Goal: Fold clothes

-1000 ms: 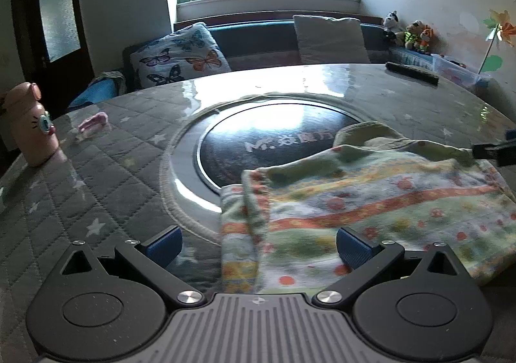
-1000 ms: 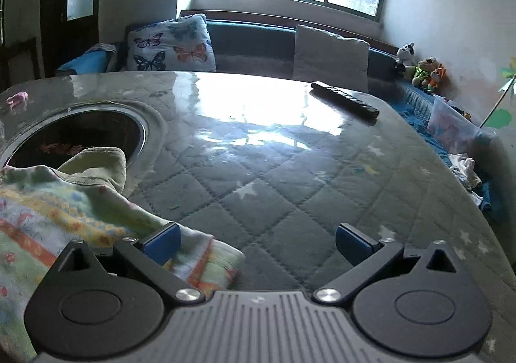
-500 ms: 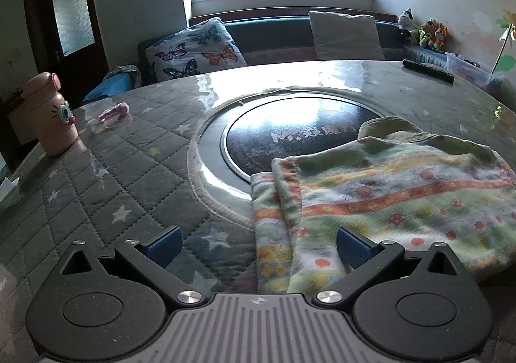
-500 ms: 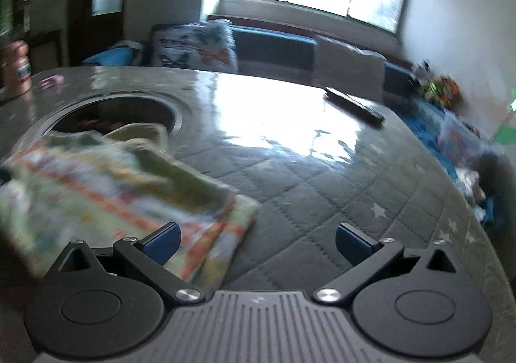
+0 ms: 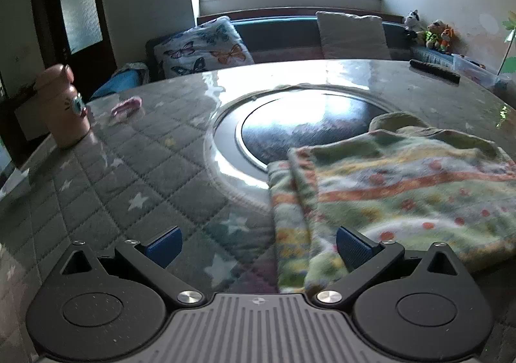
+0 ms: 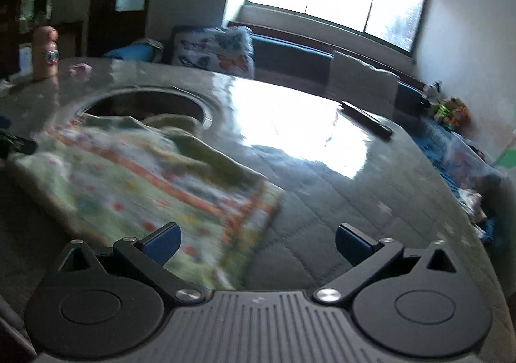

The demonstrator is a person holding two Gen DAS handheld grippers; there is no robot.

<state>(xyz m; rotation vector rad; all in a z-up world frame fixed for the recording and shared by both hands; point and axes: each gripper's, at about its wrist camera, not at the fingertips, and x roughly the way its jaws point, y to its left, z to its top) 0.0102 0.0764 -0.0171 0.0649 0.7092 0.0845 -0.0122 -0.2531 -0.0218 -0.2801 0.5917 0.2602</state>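
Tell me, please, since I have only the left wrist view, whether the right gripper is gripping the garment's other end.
Observer: No. The right gripper is open and empty; its left finger only shows in front of the garment's near edge.
Operator: Thank you. Does the garment's right end, cut off in my view, lie fully on the table?
Observer: Yes. That end rests flat on the quilted table cover, clearly apart from the remote control farther back.
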